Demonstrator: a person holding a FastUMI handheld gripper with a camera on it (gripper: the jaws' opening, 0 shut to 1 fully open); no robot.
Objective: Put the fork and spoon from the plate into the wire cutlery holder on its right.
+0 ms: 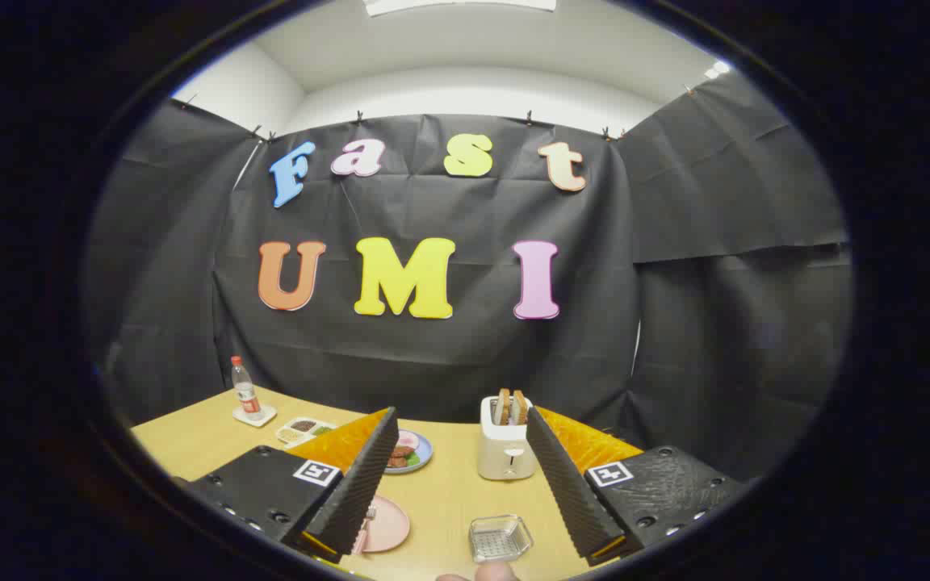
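My gripper (465, 492) is held above the wooden table (449, 500) with its two fingers spread wide apart and nothing between them. A pink plate (388, 524) lies on the table beside the left finger, which partly covers it. A bit of cutlery (369, 514) shows at the plate's edge by that finger; I cannot tell if it is the fork or the spoon. To the plate's right, low between the fingers, sits a small wire holder (500, 538).
A white toaster (505, 448) with bread slices stands beyond the fingers. A blue plate of food (410, 453) lies left of it. Farther left are a divided snack tray (303, 428) and a bottle (245, 389) on a coaster. A fingertip (491, 573) shows below the holder.
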